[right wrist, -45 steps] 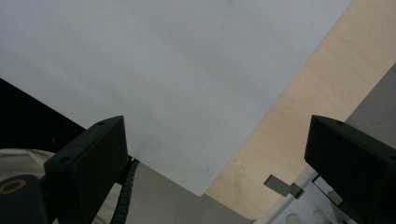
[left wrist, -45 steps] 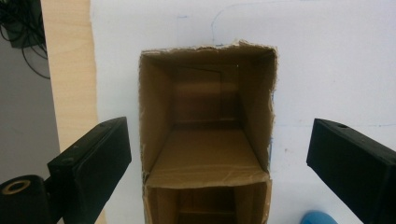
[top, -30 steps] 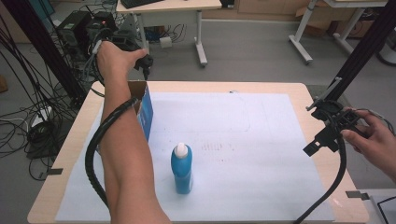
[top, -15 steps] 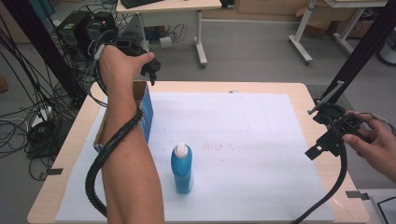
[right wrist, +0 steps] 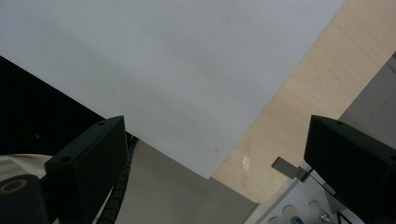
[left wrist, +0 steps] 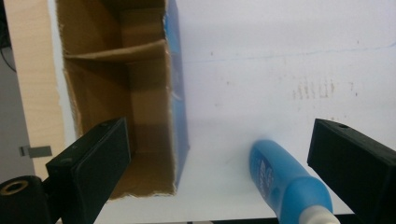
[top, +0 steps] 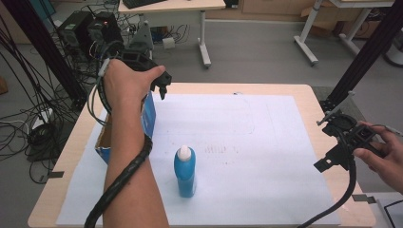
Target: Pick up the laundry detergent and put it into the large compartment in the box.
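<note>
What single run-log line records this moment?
left gripper: open, above box | right gripper: open, idle at table edge | bottle: upright on paper | box: open

Your two arms, each hand holding a gripper, jaws spread wide.

Your left arm (top: 126,156) stretches far forward from the bottom edge, its cable wound round the forearm. Your left hand (top: 124,85) holds the left gripper (top: 163,84) high at the far left, jaws parted and aimed down and back toward you. Your right hand (top: 382,154) enters at the right edge, holding the right gripper (top: 328,161) low, jaws wide apart, pointing left.
</note>
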Available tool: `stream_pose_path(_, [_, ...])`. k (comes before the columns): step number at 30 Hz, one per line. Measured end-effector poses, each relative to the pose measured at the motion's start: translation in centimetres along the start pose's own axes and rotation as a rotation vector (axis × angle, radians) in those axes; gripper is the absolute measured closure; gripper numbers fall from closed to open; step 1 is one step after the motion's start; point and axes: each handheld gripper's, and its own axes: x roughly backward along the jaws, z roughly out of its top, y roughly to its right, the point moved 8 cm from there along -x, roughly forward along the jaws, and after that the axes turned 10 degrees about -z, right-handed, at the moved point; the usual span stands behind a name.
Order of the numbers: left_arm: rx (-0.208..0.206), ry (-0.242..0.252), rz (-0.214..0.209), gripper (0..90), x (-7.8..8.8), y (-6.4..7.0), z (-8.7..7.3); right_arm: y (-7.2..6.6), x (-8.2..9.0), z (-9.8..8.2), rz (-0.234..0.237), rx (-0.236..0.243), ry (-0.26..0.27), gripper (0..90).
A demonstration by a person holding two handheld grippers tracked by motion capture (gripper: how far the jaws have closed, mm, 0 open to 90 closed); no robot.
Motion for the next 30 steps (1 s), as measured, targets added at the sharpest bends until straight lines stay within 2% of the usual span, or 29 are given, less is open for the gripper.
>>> stream_pose_path(8, [-0.023, 0.001, -0.003, 6.1, 0.3, 2.0, -2.3, 0.0, -0.3, -0.7, 0.014, -0.017, -0.001, 6.2])
stream_pose_path(16, [-0.036, 0.016, -0.012, 6.1, 0.6, 3.6, -3.7, 0.3, -0.8, -1.3, 0.024, -0.030, -0.007, 6.2])
stream_pose_path(21, [-0.049, 0.002, -0.019, 6.0, -0.3, 5.1, -4.5, 0.5, -1.2, -2.1, 0.027, -0.033, -0.003, 6.2])
stream_pose_path(30, [-0.059, -0.004, -0.024, 6.0, -1.3, 6.4, -5.7, 0.8, -1.4, -3.0, 0.022, -0.049, -0.002, 6.2])
